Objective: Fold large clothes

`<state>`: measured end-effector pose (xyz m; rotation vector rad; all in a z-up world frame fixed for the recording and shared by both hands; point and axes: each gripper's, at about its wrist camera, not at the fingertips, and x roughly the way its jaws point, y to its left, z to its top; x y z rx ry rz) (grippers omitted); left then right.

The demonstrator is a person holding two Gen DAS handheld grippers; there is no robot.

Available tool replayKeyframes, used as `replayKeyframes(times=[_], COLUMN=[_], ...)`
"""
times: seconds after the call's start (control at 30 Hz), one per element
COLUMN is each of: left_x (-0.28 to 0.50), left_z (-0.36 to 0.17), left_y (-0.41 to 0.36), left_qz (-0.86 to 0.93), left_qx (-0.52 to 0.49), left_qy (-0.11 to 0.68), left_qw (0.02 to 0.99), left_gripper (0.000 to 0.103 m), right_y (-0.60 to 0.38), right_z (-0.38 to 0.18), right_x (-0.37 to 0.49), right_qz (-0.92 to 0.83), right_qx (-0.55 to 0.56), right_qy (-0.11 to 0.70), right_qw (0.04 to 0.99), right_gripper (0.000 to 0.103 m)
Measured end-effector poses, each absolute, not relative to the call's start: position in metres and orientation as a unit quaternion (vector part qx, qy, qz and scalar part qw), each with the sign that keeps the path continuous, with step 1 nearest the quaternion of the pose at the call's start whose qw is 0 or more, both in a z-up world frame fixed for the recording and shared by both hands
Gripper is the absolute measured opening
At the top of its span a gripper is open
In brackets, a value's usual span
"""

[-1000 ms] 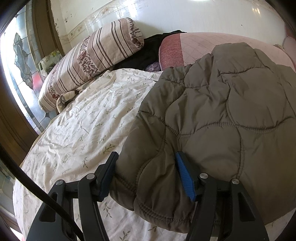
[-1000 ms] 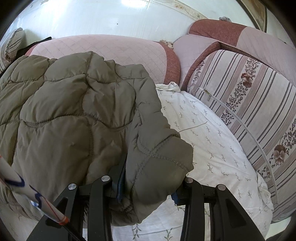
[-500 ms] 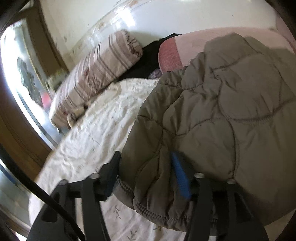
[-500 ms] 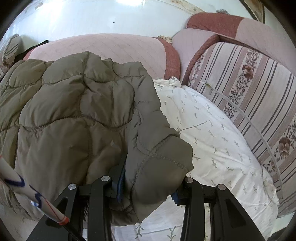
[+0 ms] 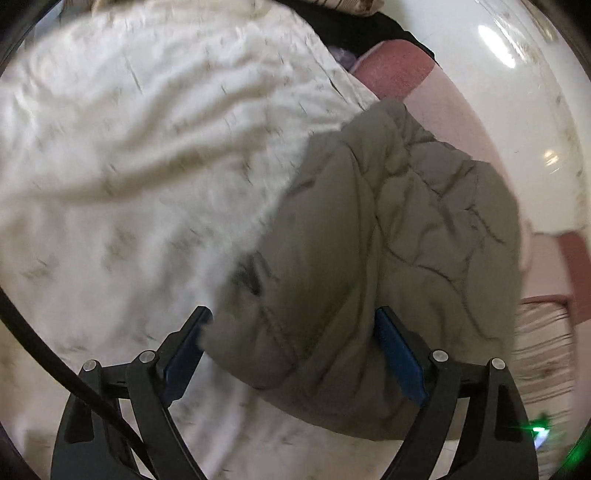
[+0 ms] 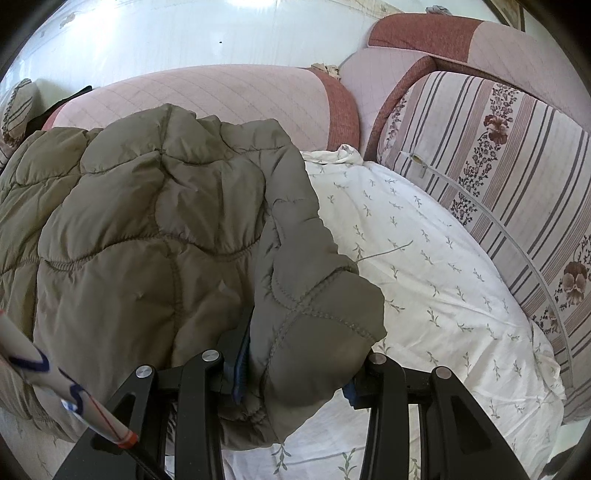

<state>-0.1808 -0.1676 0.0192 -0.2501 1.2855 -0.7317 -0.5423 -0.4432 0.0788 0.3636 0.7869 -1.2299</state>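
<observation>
Quilted olive jacket (image 6: 155,236) lay on a white leaf-print sheet (image 6: 436,266) spread over a sofa. Right wrist view alone showed the striped floral cushion (image 6: 517,177) and pink backrest (image 6: 221,99); the right gripper (image 6: 295,373) was clamped on a bunched jacket cuff, pads pressed into the padding. Left wrist view, motion-blurred, alone showed a broad rumpled stretch of sheet (image 5: 129,166) and black fabric (image 5: 354,26) at the top edge. Left gripper (image 5: 291,336) had just been opening: jaws wide, jacket hem (image 5: 314,350) between them, whether the pads still touched it not discernible. Since a second earlier, the left view had rolled and swung; the right view stayed nearly unchanged.
</observation>
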Motion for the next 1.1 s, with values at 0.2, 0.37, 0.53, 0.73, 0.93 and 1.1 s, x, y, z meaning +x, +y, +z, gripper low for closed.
replayKeyframes(times=[0.2,0.37,0.53,0.73,0.93,1.1], left_x=[-0.187,-0.215,-0.243,-0.260,-0.271,-0.283], left_z=[0.018,0.050,0.078,0.106,0.129,0.146], left_y=[-0.184,-0.194,-0.200,-0.189,-0.162,-0.122], left_qz=[-0.348,-0.344,-0.327,-0.329,-0.328,-0.328], left_qx=[-0.106,-0.024,0.051,0.062,0.054,0.024], left_qy=[0.556,0.474,0.383,0.335,0.312,0.312], left_qw=[0.747,0.810,0.862,0.881,0.890,0.891], left_gripper=[0.063,0.037,0.034,0.033,0.033,0.033], right_y=[-0.444,-0.443,-0.434,-0.421,-0.393,-0.365], right_z=[0.077,0.082,0.094,0.112,0.140,0.158], right_x=[-0.543,-0.549,-0.551,-0.558,-0.567,-0.580], right_qz=[-0.558,-0.554,-0.551,-0.553,-0.543,-0.525], right_qx=[0.173,0.179,0.153,0.134,0.109,0.115], right_qy=[0.354,0.336,0.329,0.308,0.275,0.259], right_qw=[0.730,0.740,0.751,0.762,0.786,0.802], right_gripper=[0.042,0.036,0.032,0.031,0.031,0.031])
